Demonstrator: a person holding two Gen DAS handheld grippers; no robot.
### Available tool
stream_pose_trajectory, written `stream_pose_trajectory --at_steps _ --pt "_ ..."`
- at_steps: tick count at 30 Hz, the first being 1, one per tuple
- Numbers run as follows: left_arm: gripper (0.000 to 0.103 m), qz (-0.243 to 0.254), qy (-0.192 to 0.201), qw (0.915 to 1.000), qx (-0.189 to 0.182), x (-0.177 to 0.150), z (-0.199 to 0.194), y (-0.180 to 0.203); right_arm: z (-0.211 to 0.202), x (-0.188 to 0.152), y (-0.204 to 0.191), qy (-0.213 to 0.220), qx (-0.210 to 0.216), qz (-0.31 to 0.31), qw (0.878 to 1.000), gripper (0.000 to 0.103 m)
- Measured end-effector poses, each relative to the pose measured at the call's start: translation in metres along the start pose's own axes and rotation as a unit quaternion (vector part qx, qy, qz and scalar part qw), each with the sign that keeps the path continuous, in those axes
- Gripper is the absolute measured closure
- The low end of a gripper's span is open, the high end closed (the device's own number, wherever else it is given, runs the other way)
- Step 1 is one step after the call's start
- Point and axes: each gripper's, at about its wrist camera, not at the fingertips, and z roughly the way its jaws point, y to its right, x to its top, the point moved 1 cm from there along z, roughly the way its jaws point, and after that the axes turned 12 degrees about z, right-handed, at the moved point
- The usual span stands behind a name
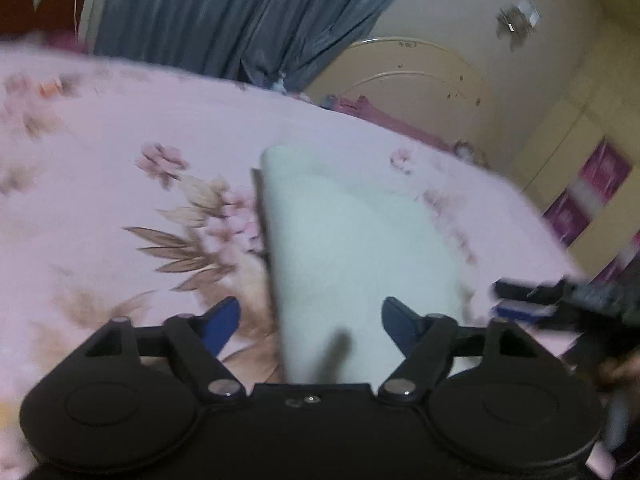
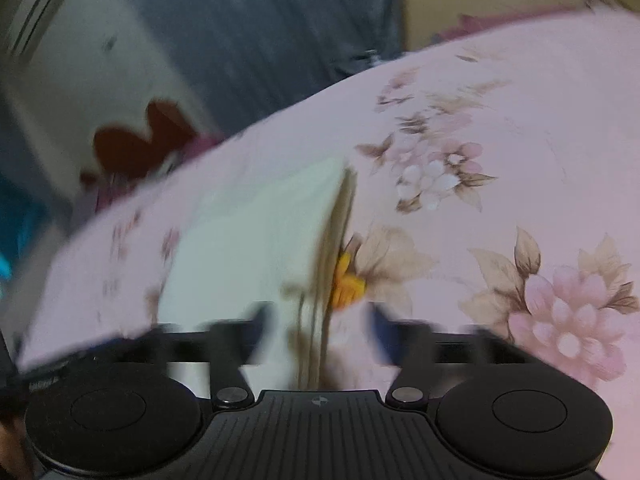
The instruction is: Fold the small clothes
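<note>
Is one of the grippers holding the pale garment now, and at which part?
Neither. The left gripper and right gripper are open, and the folded pale garment lies free on the floral bedsheet.

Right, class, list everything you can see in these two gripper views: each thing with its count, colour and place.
Folded garment: one, pale mint, lying on the bed, ahead of both grippers.
Bedsheet: one, pink with brown and pink flowers, covering the bed.
Curtain: one, grey-blue, behind the bed.
Orange patch: one, beside the garment's edge; too blurred to identify.
Left gripper: one, black with blue fingers, open over the garment's near end.
Right gripper: one, black, open, blurred.
</note>
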Motion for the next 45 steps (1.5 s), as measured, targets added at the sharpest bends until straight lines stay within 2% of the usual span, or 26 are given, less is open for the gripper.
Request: stream_pose_trajectory --at_steps 2,7,9,13,16,19,22,23,24,27,30,32,33,34,35,36,37,38,41,42,43,44,45 --pt "0.035 -0.031 -0.011 0.9992 -0.024 0.006 0.015 -0.005 0.011 0.01 0.005 -0.016 0.02 0.035 0.999 0.024" --pt "0.037 -0.071 -0.033 0.9965 -0.028 0.004 0.042 -0.017 0.036 0.024 0.017 -0.05 0.047 0.066 0.995 0.025" --pt "0.041 -0.096 -0.044 0.9934 -0.044 -0.001 0.049 -0.024 0.051 0.025 0.02 -0.076 0.048 0.073 0.993 0.043" --pt "0.043 -0.12 -0.042 0.9905 -0.053 -0.005 0.052 -0.029 0.061 0.031 0.014 -0.089 0.053 0.057 0.993 0.043" --pt "0.045 -0.112 -0.043 0.992 -0.038 -0.004 0.054 -0.023 0.069 0.034 0.008 -0.101 0.055 0.034 0.993 0.044" --pt "0.047 -0.09 -0.053 0.9945 -0.011 0.002 0.057 -0.01 0.075 0.032 -0.009 -0.099 0.03 -0.012 0.995 0.048" --pt "0.071 -0.056 -0.056 0.9968 0.005 0.014 0.057 0.009 0.08 0.028 -0.021 -0.094 0.013 -0.044 0.995 0.059" --pt "0.072 -0.033 -0.054 0.9979 0.015 0.019 0.053 0.018 0.079 0.027 -0.024 -0.094 0.012 -0.044 0.995 0.067" --pt "0.071 -0.011 -0.056 0.998 0.027 0.021 0.051 0.025 0.074 0.026 -0.031 -0.086 0.009 -0.058 0.995 0.073" --pt "0.071 0.043 -0.074 0.994 0.069 0.018 0.059 0.038 0.068 0.013 -0.038 -0.071 -0.002 -0.09 0.993 0.073" --pt "0.066 0.074 -0.075 0.9905 0.089 0.019 0.055 0.046 0.073 0.013 -0.025 -0.08 0.006 -0.063 0.995 0.073" --pt "0.055 0.078 -0.069 0.99 0.095 0.02 0.049 0.046 0.067 0.022 -0.019 -0.091 0.02 -0.046 0.995 0.072" --pt "0.046 0.076 -0.065 0.9901 0.098 0.02 0.047 0.044 0.063 0.026 -0.016 -0.088 0.025 -0.04 0.995 0.068" --pt "0.032 0.074 -0.062 0.9904 0.099 0.019 0.045 0.04 0.059 0.028 -0.014 -0.08 0.023 -0.037 0.996 0.06" --pt "0.031 0.069 -0.064 0.9911 0.094 0.019 0.046 0.036 0.055 0.029 -0.01 -0.066 0.014 -0.036 0.997 0.036" --pt "0.032 0.055 -0.067 0.9931 0.079 0.018 0.05 0.029 0.055 0.029 -0.007 -0.071 0.019 -0.033 0.997 0.029" --pt "0.034 0.039 -0.066 0.9952 0.062 0.018 0.052 0.022 0.061 0.03 -0.003 -0.094 0.025 -0.019 0.995 0.029" --pt "0.037 0.017 -0.064 0.9971 0.039 0.017 0.054 0.015 0.064 0.03 0.001 -0.099 0.034 -0.008 0.995 0.029" --pt "0.04 -0.035 -0.063 0.9972 -0.019 0.015 0.068 -0.002 0.069 0.032 0.0 -0.096 0.046 0.0 0.994 0.029" --pt "0.043 -0.042 -0.06 0.9968 -0.032 0.014 0.072 -0.005 0.071 0.033 -0.003 -0.095 0.04 -0.006 0.995 0.037" --pt "0.051 -0.041 -0.061 0.9965 -0.04 0.015 0.074 -0.005 0.074 0.032 -0.007 -0.097 0.031 -0.016 0.995 0.049" --pt "0.057 -0.035 -0.063 0.9966 -0.041 0.017 0.075 -0.003 0.077 0.03 -0.012 -0.103 0.031 -0.015 0.994 0.062" --pt "0.059 -0.019 -0.063 0.9972 -0.035 0.019 0.075 0.001 0.079 0.028 -0.016 -0.102 0.028 -0.021 0.994 0.067"
